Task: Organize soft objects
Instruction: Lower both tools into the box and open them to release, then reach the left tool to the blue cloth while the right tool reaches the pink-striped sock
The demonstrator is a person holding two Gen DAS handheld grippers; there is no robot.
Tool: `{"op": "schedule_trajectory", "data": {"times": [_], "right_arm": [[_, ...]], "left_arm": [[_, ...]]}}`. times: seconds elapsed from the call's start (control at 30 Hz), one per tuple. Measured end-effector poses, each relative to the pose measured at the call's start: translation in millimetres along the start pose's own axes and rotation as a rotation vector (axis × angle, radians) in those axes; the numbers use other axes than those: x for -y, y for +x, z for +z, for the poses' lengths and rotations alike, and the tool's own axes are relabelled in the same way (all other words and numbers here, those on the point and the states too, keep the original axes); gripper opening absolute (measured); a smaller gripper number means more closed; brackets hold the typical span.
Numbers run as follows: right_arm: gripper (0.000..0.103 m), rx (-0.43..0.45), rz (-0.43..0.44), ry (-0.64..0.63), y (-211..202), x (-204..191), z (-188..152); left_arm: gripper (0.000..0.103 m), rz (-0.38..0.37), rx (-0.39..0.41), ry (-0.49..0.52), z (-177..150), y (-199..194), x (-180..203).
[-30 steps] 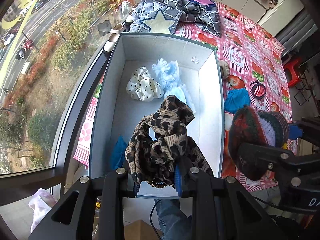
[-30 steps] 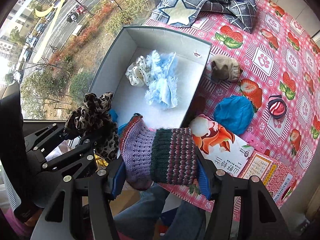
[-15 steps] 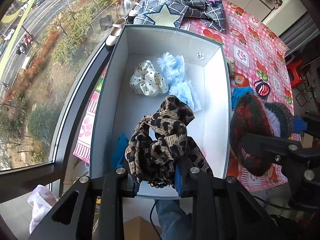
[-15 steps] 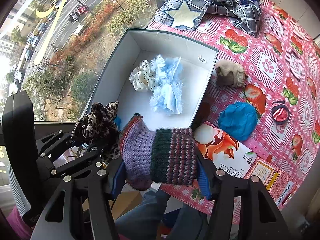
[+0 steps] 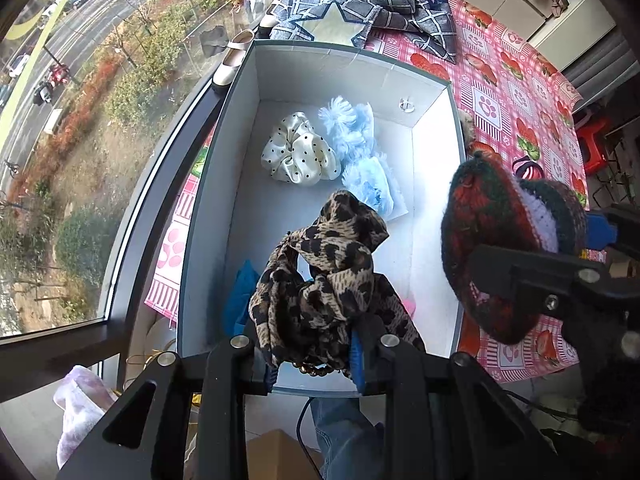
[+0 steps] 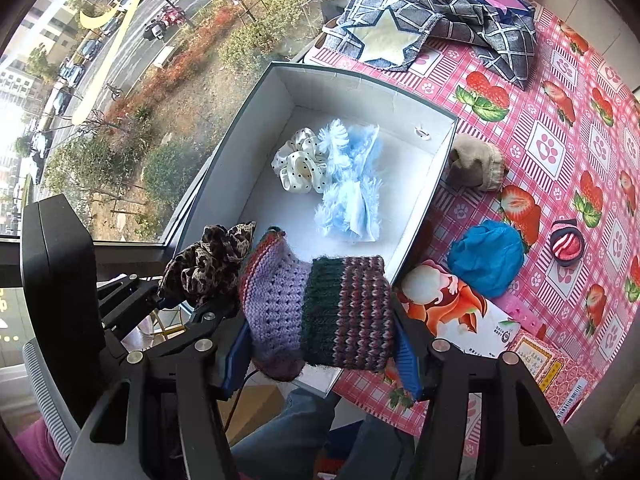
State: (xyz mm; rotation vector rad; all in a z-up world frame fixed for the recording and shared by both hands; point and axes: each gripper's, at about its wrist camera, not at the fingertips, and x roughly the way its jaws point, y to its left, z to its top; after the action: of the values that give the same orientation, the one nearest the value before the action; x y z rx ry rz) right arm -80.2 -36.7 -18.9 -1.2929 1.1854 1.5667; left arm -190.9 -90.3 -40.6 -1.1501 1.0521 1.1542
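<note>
A leopard-print scarf [image 5: 320, 280] is clamped between the blue pads of the left gripper [image 5: 314, 364], which is pointed straight down; the bunched cloth is held above the near end of the open grey box [image 5: 208, 184]. A string of dark beads is seen hanging from the cloth at the pads. The right gripper [image 6: 320, 344] is closed on a knitted sock [image 6: 320, 312], lilac at one end and dark green with reddish stripes at the other, and this is held over the near right corner of the box. In the right wrist view the left gripper and its scarf are seen just left of the sock.

Inside the box, towards its far end, a cream satin scrunchie with black dots [image 5: 300, 152] is lying, with a fluffy pale-blue cloth [image 5: 360, 152] touching it on the right. A blue cloth [image 5: 240, 296] is partly hidden under the scarf at the near left wall of the box.

The box is set on a table covered by a pink strawberry-print tablecloth [image 6: 560, 120]. To the right of the box, on the tablecloth, a beige sock [image 6: 476, 164], a blue bundle [image 6: 486, 256], a small dark-and-pink roll [image 6: 566, 242] and a printed packet [image 6: 452, 312] are found. Beyond the far end of the box a grey checked cloth with a pale star [image 6: 420, 20] is heaped. To the left of the box a window is seen, with a street far below.
</note>
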Motion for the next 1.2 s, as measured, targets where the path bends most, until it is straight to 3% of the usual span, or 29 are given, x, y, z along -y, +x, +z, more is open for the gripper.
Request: {"op": "schedule_trajectory", "data": {"times": [0.2,0.27,0.43,0.5,0.7,0.77,0.83,1.03,1.2], "right_arm": [[0.061,0.001,0.005,-0.004,1,-2,1],[0.063,-0.002,0.010,-0.005,2,-3,1],[0.071,0.004,0.001,-0.010,0,-4,1],[0.084,0.022,-0.025,-0.015,-3,-5,0],[0.084,0.027,-0.028,-0.007,-6,-1,-1],[0.090,0.024,-0.041,-0.002,-6,0,-2],[0.100,0.031,-0.043,0.010,-8,3,-4],[0.100,0.039,-0.009,0.064,-21,20,-8],[0.100,0.049,0.027,0.149,-45,57,-18]], "left_arm": [[0.032,-0.006,0.004,-0.005,-1,-1,0],[0.040,-0.013,0.014,-0.006,-1,-3,0],[0.075,-0.019,0.042,0.003,-1,-9,3],[0.080,-0.023,0.054,0.002,0,-10,3],[0.085,-0.029,0.043,-0.031,1,-5,2],[0.087,-0.024,0.056,-0.041,1,-7,1],[0.102,-0.036,0.070,-0.058,1,-9,0],[0.103,-0.085,0.103,-0.073,6,-17,5],[0.103,-0.115,0.114,-0.015,19,-27,30]]}}
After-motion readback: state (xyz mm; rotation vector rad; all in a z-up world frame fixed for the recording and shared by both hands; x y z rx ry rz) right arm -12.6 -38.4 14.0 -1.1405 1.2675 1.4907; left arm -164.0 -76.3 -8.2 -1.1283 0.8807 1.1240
